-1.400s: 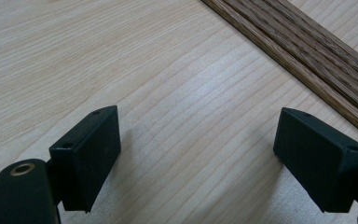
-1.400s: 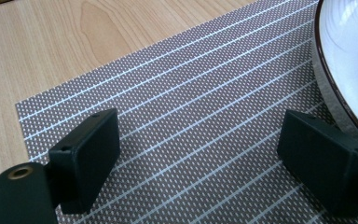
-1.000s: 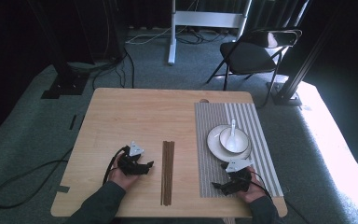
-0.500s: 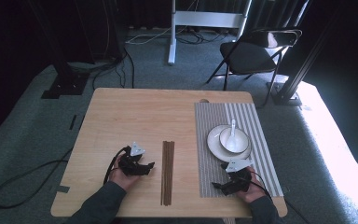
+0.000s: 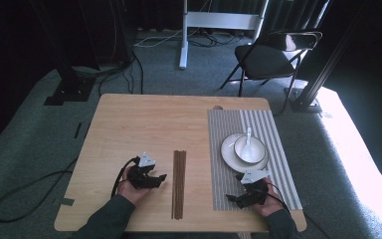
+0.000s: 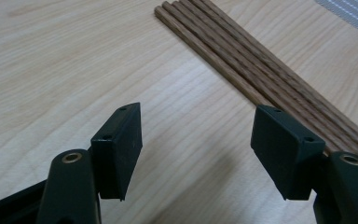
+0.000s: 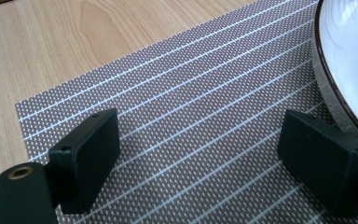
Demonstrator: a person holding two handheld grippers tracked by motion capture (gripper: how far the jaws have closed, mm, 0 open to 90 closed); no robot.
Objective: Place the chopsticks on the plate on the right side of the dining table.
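Several dark wooden chopsticks (image 5: pixel 179 184) lie side by side on the wooden table (image 5: pixel 144 124), pointing away from me. My left gripper (image 5: pixel 160 179) rests just left of them, aimed at them. In the left gripper view the jaws (image 6: pixel 198 149) stand open over bare wood, have just been closing a little, and hold nothing; the chopsticks (image 6: pixel 261 70) run past the right pad. My right gripper (image 5: pixel 231 199) sits on the striped grey placemat (image 5: pixel 273 129), open, with only the placemat (image 7: pixel 191 102) between its pads.
A white plate (image 5: pixel 229 154) with a bowl (image 5: pixel 250 149) and a white spoon (image 5: pixel 248 137) stands on the placemat, and the plate rim (image 7: pixel 349 60) is close to the right pad. A black chair (image 5: pixel 271 55) stands beyond the table.
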